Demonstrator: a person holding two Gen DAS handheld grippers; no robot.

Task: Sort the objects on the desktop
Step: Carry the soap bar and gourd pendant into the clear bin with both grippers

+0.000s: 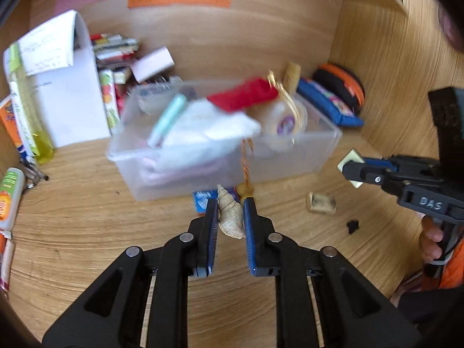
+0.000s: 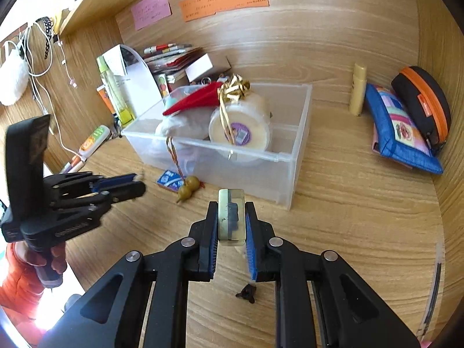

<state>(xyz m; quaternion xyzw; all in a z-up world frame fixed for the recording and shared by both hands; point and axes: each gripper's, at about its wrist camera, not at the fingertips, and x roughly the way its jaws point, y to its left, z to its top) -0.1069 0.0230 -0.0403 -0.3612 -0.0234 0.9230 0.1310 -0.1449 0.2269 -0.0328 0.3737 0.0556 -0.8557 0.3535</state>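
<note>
Because both items appear destined for the clear storage bin [image 2: 293,150], each gripper carries one: the left gripper [image 1: 231,217] clamps a spiral seashell [image 1: 229,216], the right gripper [image 2: 231,217] clamps a translucent resin block [image 2: 231,217], both just before the bin.

The left gripper [image 1: 230,217] pinches a pale spiral shell [image 1: 229,217] between its blue pads above the wooden desk [image 1: 87,232]. Ahead sits a clear bin [image 1: 290,159] holding a red cloth [image 1: 243,97]. At right, the right gripper [image 1: 352,168] clasps a small yellowish block [image 1: 351,156]. A cork [image 1: 321,202] lies on the desk between them.
</note>
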